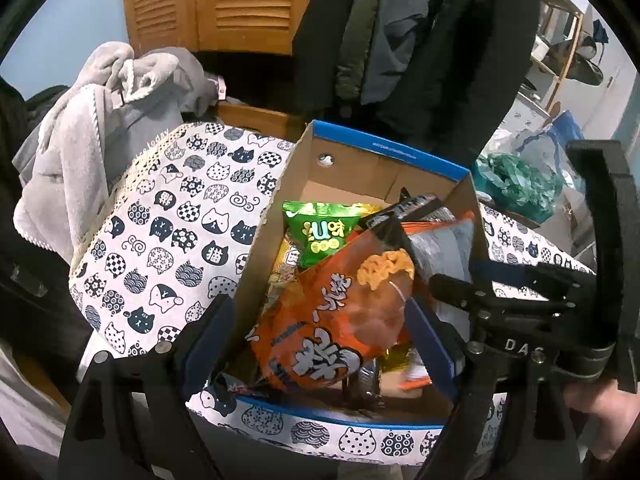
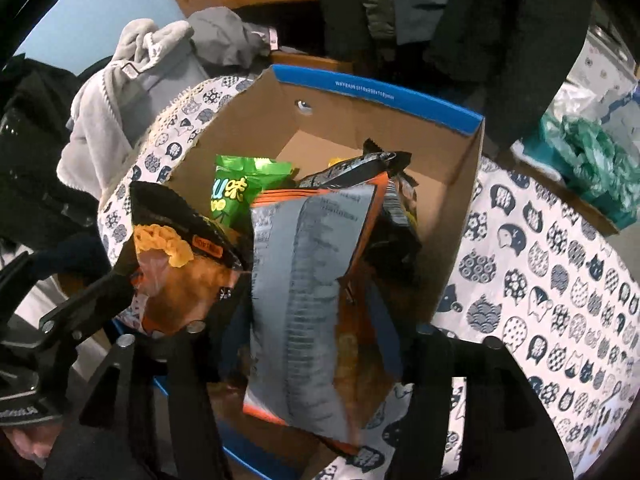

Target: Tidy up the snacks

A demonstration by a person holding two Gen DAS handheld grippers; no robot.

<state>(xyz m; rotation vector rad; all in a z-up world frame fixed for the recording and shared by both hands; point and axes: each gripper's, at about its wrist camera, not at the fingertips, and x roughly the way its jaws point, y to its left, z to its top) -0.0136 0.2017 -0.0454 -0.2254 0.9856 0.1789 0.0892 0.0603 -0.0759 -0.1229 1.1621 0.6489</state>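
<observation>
A cardboard box with a blue rim (image 1: 384,152) (image 2: 376,92) stands on a cat-print cloth and holds several snack bags. My left gripper (image 1: 320,332) is over the box's near end, its jaws set wide around an orange snack bag (image 1: 332,320) without clamping it. My right gripper (image 2: 304,320) is shut on a grey-backed, orange-edged snack bag (image 2: 312,280) and holds it upright in the box; this bag also shows in the left wrist view (image 1: 440,244). A green snack bag (image 1: 320,232) (image 2: 240,192) lies further back. The orange bag appears left of the grey one in the right wrist view (image 2: 180,272).
The cat-print cloth (image 1: 168,232) (image 2: 552,280) covers the surface around the box. Grey clothes (image 1: 100,120) are heaped at the back left. Dark coats (image 1: 420,40) hang behind the box. A green plastic bag (image 1: 516,184) lies at the right. The right gripper's body (image 1: 540,312) is close beside the box.
</observation>
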